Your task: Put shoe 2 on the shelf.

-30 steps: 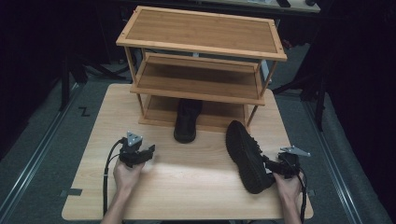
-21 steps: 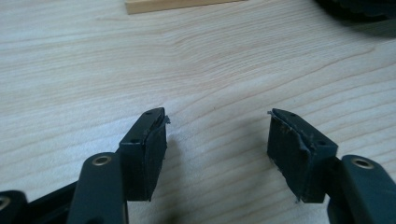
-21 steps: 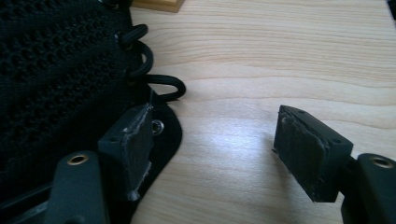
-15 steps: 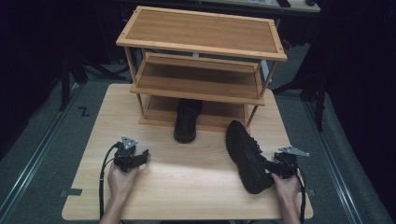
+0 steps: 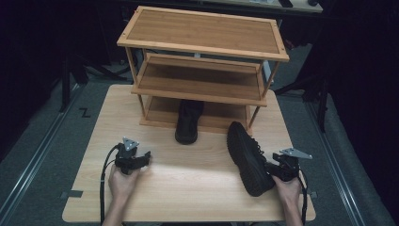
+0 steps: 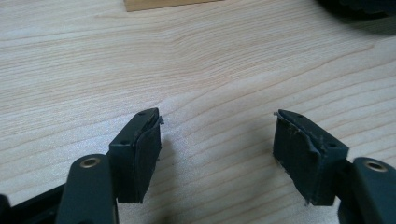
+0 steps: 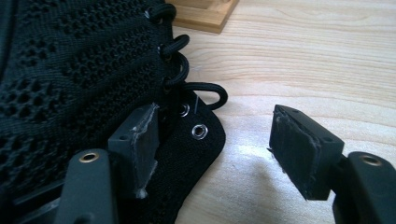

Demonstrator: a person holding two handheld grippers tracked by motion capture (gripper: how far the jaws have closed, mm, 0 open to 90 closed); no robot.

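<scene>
A black knit lace-up shoe (image 5: 246,157) lies on its side on the right of the wooden table, sole facing left. A second black shoe (image 5: 188,123) stands with its toe under the bottom shelf of the wooden rack (image 5: 203,33). My right gripper (image 5: 270,168) is at the first shoe's ankle opening. In the right gripper view it (image 7: 215,116) is open, its left pad against the shoe (image 7: 70,70) by the eyelet flap, its right pad over bare wood. My left gripper (image 5: 144,158) rests low on the table's left; its jaws (image 6: 217,121) are open over bare wood.
The three-level rack fills the back half of the table (image 5: 188,188), and its foot (image 7: 205,16) is close to the lying shoe's laces. Dark floor and stand legs surround the table. Bare wood lies between the two hands.
My left gripper has drawn back a little toward the front edge and settled level. The right gripper and both shoes have stayed put.
</scene>
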